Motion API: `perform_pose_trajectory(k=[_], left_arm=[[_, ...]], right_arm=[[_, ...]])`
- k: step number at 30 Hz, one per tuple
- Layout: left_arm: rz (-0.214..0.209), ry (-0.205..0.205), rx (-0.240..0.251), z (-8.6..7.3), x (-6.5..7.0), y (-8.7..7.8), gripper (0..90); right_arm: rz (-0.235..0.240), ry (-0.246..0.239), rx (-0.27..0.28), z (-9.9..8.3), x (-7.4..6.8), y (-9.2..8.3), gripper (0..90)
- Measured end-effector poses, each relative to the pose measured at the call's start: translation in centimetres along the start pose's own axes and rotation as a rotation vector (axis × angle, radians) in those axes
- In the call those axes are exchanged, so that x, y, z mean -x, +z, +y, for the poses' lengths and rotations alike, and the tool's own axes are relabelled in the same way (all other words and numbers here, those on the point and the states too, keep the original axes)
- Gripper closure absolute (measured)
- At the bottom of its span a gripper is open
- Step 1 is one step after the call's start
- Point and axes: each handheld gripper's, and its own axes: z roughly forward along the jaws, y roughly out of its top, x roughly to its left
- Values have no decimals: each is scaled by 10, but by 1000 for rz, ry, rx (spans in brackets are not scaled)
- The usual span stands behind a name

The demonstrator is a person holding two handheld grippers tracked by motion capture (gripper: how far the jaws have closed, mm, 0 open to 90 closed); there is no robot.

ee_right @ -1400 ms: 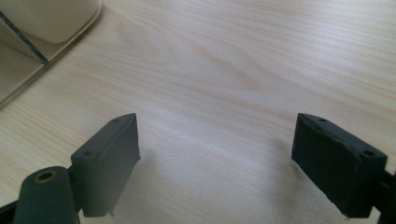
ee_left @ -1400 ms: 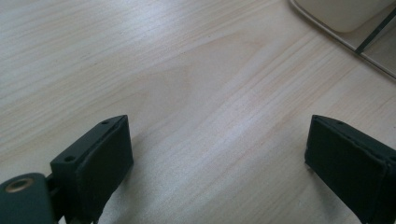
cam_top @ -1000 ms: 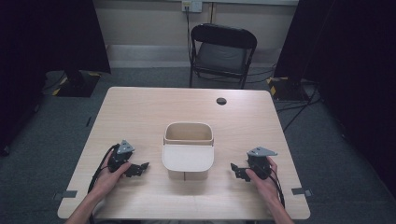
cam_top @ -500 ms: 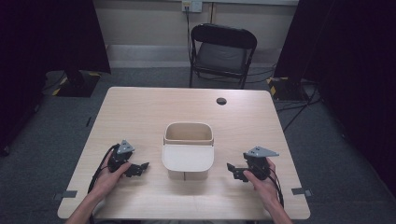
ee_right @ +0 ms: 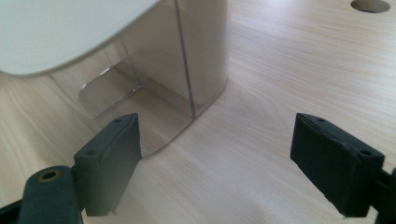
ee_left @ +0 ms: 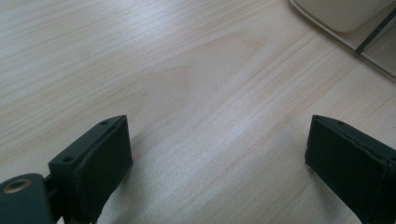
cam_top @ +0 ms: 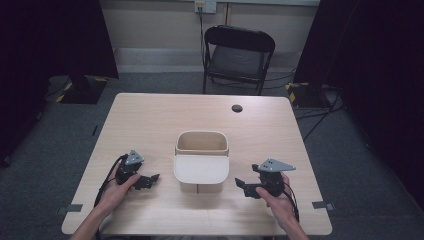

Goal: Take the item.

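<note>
Overhead first, from the high view: the beige bin (cam_top: 201, 150) stands upright at the middle of the tabletop (cam_top: 150, 120), its flap lid (cam_top: 201, 169) hanging open over the near side toward me. My left hand-held gripper (cam_top: 150, 181) rests low to the bin's left, and my right hand-held gripper (cam_top: 243, 187) sits to its right, both pointed inward at it. Neither touches the bin. The two gaps look much alike, so I judge neither hand clearly nearer. A small round hole (cam_top: 237, 108) lies in the tabletop beyond the bin, well apart from the work.

Next, the left gripper view: the jaws stand wide apart with only bare wood grain between them, holding nothing. A corner of the bin (ee_left: 348, 18) shows at the upper right, so the bin lies ahead and to that gripper's right.

Finally, the right gripper view: these jaws are likewise spread wide and empty. The bin's wall (ee_right: 187, 51) rises ahead and to the left, with the pale lid (ee_right: 60, 32) overhanging it above. The lid's edge runs across this gripper's line of approach; in my judgement the coming move turns on closing in leftward toward that near edge.
</note>
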Motion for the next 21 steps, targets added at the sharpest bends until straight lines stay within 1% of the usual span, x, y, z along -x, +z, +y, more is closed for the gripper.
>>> perform_pose_trajectory(k=[3, 7, 11, 12, 16, 18, 21], left_arm=[[1, -1, 0, 0, 0, 0, 63], [1, -3, 1, 0, 0, 0, 62], [3, -3, 1, 0, 0, 0, 61], [4, -2, -1, 0, 0, 0, 61], [3, -3, 1, 0, 0, 0, 60], [4, -3, 1, 0, 0, 0, 61], [3, -3, 1, 0, 0, 0, 60]], right_arm=[[25, -17, 3, 2, -7, -1, 154], [34, -22, 3, 3, -10, 1, 154], [54, -34, 6, 4, -15, 3, 155], [68, -38, 13, 5, -17, 3, 155], [85, -41, 20, 7, -22, 6, 155], [99, -49, 10, 8, -26, 10, 197], [106, -52, 8, 9, -29, 13, 202]])
